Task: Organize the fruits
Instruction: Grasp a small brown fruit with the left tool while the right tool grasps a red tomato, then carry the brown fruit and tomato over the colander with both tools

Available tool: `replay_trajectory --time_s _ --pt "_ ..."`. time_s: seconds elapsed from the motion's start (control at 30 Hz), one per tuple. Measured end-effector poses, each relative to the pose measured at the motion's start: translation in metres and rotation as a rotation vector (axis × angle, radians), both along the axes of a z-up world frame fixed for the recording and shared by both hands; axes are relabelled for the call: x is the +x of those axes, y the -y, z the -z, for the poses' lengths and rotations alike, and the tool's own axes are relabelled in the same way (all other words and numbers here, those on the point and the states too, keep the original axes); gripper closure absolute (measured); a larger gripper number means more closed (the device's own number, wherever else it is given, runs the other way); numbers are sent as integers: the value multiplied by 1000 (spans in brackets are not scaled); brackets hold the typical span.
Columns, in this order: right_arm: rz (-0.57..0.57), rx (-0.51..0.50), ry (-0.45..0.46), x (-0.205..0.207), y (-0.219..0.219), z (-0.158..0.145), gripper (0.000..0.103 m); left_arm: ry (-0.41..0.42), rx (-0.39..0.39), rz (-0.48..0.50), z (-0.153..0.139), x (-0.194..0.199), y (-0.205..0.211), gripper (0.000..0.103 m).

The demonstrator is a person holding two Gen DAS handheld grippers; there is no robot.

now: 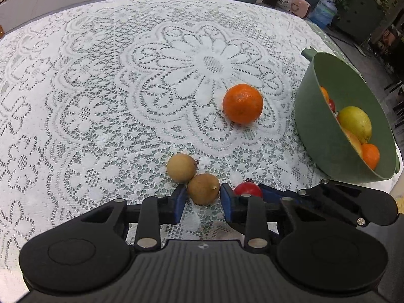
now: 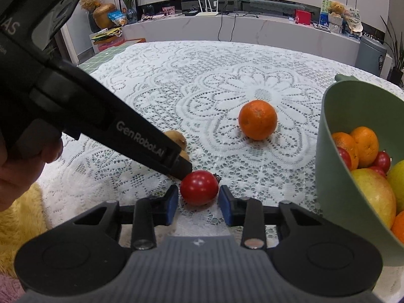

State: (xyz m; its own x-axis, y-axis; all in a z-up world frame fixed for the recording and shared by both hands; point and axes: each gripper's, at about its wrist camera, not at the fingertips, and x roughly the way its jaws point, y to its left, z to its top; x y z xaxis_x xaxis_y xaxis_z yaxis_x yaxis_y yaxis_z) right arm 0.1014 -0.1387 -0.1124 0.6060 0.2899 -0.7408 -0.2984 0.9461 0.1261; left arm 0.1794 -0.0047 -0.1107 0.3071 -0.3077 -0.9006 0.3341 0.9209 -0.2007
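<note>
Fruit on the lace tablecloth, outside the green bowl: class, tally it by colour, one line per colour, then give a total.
Orange: 1, the orange
Brown: 2, the near brown fruit and the far brown fruit
Red: 1, the red fruit
Total: 4
</note>
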Motion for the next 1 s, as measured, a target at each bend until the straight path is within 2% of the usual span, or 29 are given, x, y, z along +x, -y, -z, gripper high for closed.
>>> replay_trajectory --time_s 0.13,0.4,0.7,1.0 --pt "-1 2 3 1 0 1 73 -4 -9 -2 0 1 0 71" --pt "-4 -2 17 -3 1 -3 74 26 -5 6 -9 -4 0 71" --pt "11 -12 87 -17 6 -26 74 123 13 13 -48 -22 -1 71" --pt "63 18 191 -37 26 -66 74 240 66 35 -91 -47 7 71"
